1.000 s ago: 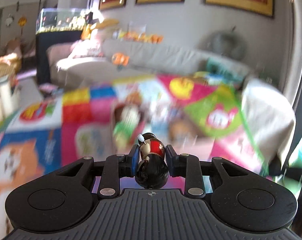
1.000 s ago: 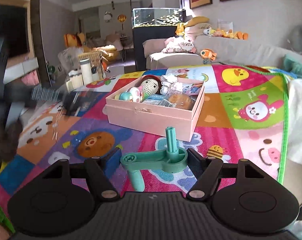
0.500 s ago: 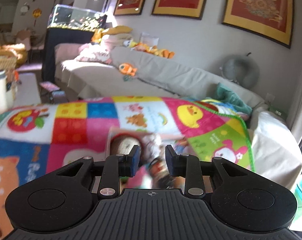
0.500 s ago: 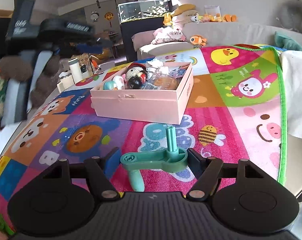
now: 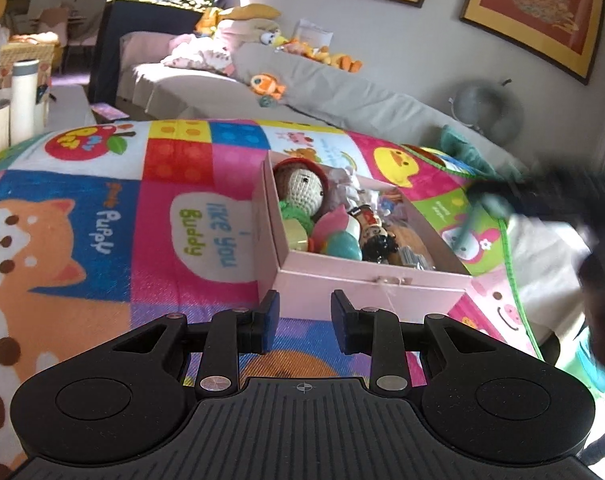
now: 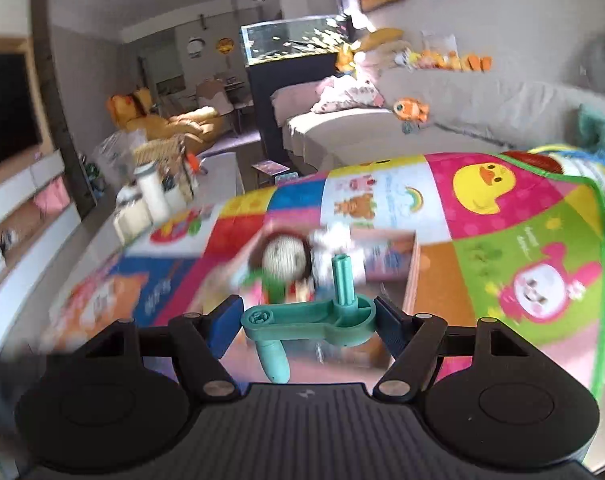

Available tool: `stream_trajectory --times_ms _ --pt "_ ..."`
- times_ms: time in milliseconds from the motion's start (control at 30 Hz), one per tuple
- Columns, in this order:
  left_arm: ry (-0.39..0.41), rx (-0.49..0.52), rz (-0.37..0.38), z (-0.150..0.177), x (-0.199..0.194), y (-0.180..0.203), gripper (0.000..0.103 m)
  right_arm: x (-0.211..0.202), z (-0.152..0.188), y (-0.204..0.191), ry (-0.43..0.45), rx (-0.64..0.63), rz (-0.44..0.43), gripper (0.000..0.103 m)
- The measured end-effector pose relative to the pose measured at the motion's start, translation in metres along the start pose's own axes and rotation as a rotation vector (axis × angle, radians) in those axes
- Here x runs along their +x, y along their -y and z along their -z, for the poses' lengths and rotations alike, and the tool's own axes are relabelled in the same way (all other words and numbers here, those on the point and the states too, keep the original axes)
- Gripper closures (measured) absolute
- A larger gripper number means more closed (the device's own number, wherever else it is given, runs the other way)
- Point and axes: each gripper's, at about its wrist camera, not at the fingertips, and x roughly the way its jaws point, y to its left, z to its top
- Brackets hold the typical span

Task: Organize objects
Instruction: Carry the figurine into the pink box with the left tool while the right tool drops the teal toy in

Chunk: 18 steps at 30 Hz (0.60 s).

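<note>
Now teal plastic crank [image 6: 314,316] clamped in right tongs [image 6: 308,320].

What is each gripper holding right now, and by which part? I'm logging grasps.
The left gripper holds nothing. The right gripper clamps a teal plastic crank handle across the two ends of its flat arm.

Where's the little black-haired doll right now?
In the left wrist view, the doll lies inside the pink box, near its front wall, between the teal egg and the packets on the right.
</note>
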Motion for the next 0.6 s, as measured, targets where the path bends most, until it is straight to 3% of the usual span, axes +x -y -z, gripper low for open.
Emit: stream_trajectory --times_ms 133,167,233,367,600 --pt "0.007 -0.023 0.023 -0.002 -0.004 -0.009 0.071 0.039 -0.048 0.006 0.016 0.114 0.014 0.030" --pt "0.010 -0.028 0.026 -0.002 -0.005 -0.011 0.071 0.047 -0.053 0.008 0.027 0.127 0.026 0.019" --pt "0.022 -0.040 0.034 -0.002 -0.009 -0.017 0.071 0.062 -0.060 0.014 0.026 0.158 0.064 0.015" --pt "0.027 -0.064 0.043 0.002 -0.009 -0.027 0.071 0.068 -0.046 0.031 -0.006 0.193 0.064 0.015" --pt "0.011 -0.090 0.043 0.003 0.006 -0.027 0.073 0.057 -0.008 0.043 -0.034 0.110 0.148 0.015"
